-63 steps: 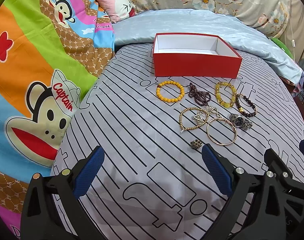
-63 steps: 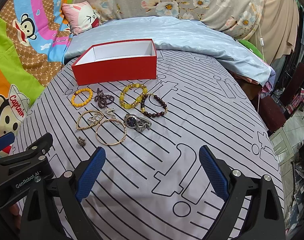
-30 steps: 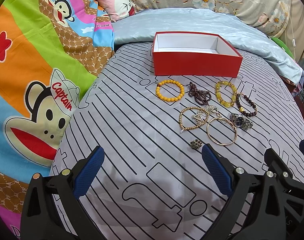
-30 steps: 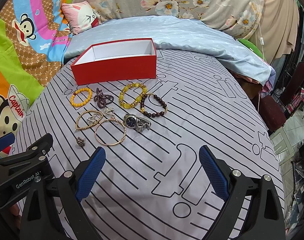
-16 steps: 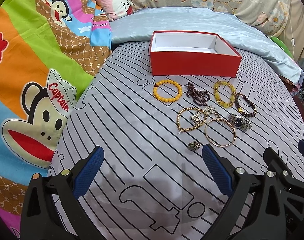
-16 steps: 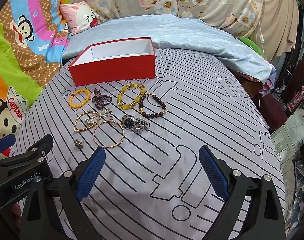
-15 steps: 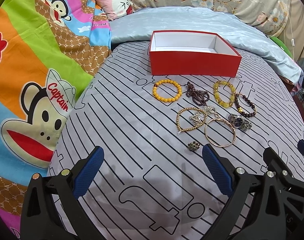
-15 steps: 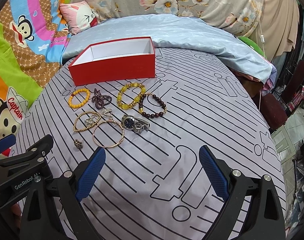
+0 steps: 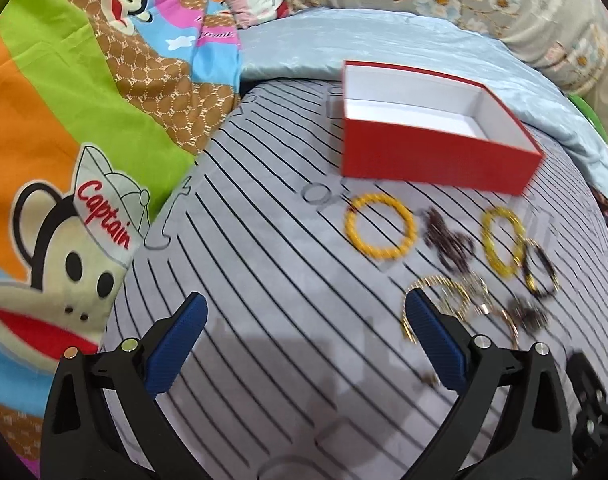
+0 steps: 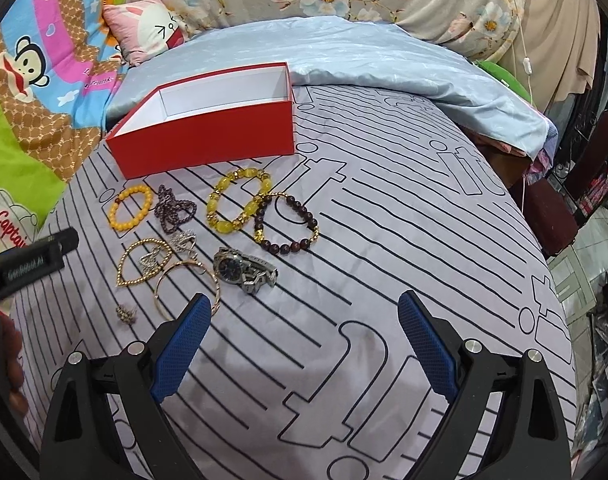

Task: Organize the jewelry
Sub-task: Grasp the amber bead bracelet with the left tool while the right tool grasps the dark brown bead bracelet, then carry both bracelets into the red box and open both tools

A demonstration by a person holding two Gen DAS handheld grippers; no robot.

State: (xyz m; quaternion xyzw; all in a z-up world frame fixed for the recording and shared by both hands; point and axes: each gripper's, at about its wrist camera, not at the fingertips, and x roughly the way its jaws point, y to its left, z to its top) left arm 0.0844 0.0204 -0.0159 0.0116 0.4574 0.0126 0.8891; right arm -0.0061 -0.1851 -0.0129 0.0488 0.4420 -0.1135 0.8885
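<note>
Striped grey bed (image 10: 384, 240) under red box (image 10: 207, 136), bracelets (image 10: 239, 204), watch (image 10: 243, 270).

The box (image 10: 207, 136) is red outside, white inside. The sheet (image 10: 384, 240) is grey with black lines. One bracelet (image 10: 131, 209) is orange, another (image 10: 237, 204) yellow. The fingers (image 10: 179, 354) are blue.
</note>
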